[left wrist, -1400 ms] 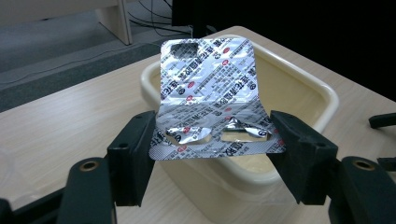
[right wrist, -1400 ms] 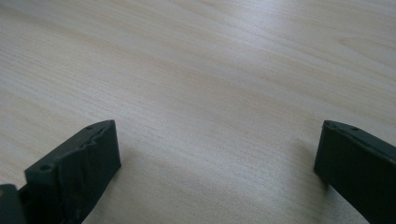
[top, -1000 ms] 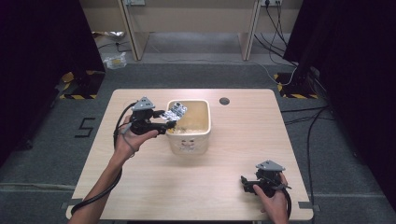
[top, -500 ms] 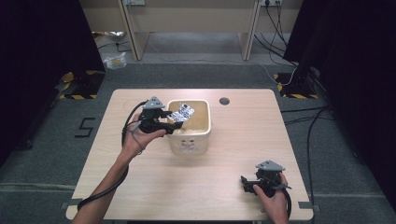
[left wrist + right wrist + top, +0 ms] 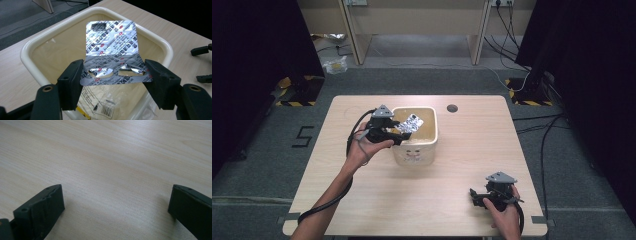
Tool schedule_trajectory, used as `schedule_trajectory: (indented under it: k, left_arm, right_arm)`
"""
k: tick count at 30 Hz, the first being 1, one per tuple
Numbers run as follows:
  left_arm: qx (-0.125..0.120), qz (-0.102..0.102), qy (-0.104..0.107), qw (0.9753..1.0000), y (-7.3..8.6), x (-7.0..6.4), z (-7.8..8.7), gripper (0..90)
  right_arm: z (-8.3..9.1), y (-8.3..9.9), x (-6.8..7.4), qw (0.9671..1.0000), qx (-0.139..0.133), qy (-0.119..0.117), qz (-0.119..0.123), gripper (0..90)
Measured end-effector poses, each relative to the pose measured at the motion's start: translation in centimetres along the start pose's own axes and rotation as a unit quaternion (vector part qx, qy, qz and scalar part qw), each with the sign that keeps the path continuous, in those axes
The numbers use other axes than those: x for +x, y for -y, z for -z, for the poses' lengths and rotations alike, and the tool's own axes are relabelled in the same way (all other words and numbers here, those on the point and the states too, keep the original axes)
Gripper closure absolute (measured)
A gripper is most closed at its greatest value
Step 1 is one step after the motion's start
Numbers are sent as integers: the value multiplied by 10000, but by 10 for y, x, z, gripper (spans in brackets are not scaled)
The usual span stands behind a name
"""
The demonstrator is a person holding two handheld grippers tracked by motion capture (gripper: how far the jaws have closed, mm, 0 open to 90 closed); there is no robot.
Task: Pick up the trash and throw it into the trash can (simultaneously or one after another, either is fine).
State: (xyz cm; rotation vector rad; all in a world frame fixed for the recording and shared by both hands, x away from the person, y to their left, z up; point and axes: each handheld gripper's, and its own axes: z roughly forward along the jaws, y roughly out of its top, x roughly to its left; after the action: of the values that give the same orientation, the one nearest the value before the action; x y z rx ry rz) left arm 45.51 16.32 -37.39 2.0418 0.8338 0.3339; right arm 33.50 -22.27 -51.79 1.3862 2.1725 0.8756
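Note:
A silver blister pack (image 5: 412,122) (image 5: 112,45), bent upward, hangs over the open top of a cream plastic bin (image 5: 414,155) (image 5: 30,50) at the table's middle. My left gripper (image 5: 404,133) (image 5: 113,75) reaches in from the bin's left side and is shut on the pack's lower edge, one jaw on each side. My right gripper (image 5: 473,197) (image 5: 116,197) rests low over bare wood near the front right corner, open with nothing between its jaws. Its two black jaws (image 5: 203,64) also show far off in the left gripper view.
Clear wrappers and printed paper (image 5: 102,106) lie at the bottom of the bin. A round dark grommet (image 5: 452,108) sits in the tabletop behind the bin. The wooden table (image 5: 472,150) is bare to the right of the bin.
My left gripper has carried the blister pack to the right, from beside the bin's left rim to over its opening. The right gripper has stayed in place.

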Motion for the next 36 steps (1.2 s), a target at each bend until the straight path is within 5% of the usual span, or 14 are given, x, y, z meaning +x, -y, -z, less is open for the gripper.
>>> schedule_trajectory:
  k: [17,36]
  left_arm:
    - [-152,186,66,9997,-3,2,0,298]
    - [-457,399,-222,9979,0,25,32,278]
  right_arm:
    - [0,0,0,10000,-4,3,2,4]
    - [0,0,0,10000,1,0,1,4]
